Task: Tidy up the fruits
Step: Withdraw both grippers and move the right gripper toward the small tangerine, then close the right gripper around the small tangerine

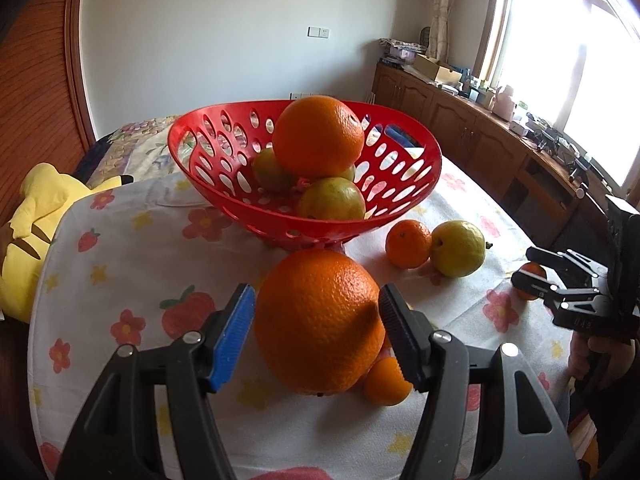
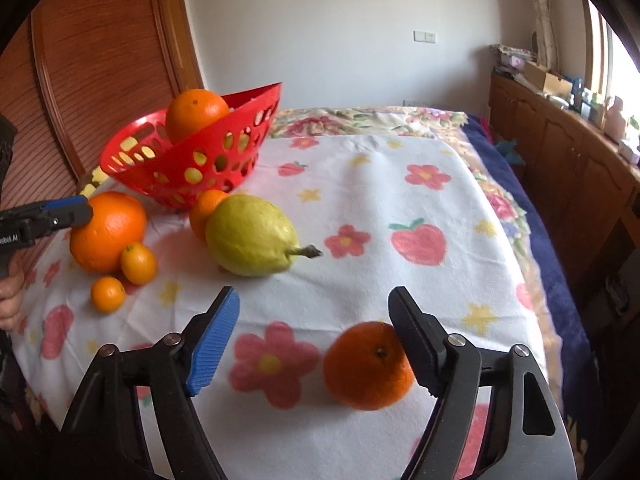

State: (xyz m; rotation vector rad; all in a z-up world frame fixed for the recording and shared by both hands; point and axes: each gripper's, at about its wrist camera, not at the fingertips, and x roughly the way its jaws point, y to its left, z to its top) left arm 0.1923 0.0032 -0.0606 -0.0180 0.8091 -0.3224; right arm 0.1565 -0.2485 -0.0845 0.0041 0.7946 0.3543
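Big orange [image 1: 318, 322] on the flowered cloth [image 1: 120, 264], just in front of the red basket [image 1: 224, 204], between the 2 fingers of the left hand-held gripper [image 1: 316, 336]. Blue pad [image 1: 232, 336] on one side, dark pad [image 1: 402, 336] on the other, both very close to the peel; full contact not clear, so cannot tell if gripped or only framed. Small orange [image 1: 386, 382] touching the big one low on its right side; in the right wrist view a second small orange [image 2: 107, 294] just beside.

In the basket: 1 large orange [image 1: 318, 136] on top of 2 or 3 greenish fruits [image 1: 332, 200].

To the right of the basket, a medium orange [image 1: 408, 243] touching a yellow-green pear-like fruit [image 1: 458, 248], both on the cloth.

Right hand-held gripper [image 2: 314, 332] spread wide, low over the cloth. Another orange [image 2: 368, 366] lying between the fingers, against the dark right finger [image 2: 416, 340], well apart from the blue left finger [image 2: 214, 340]. Not held.

Yellow plush toy [image 1: 36, 220] at the left edge of the cloth. Wooden cabinets [image 1: 460, 120] under the window.
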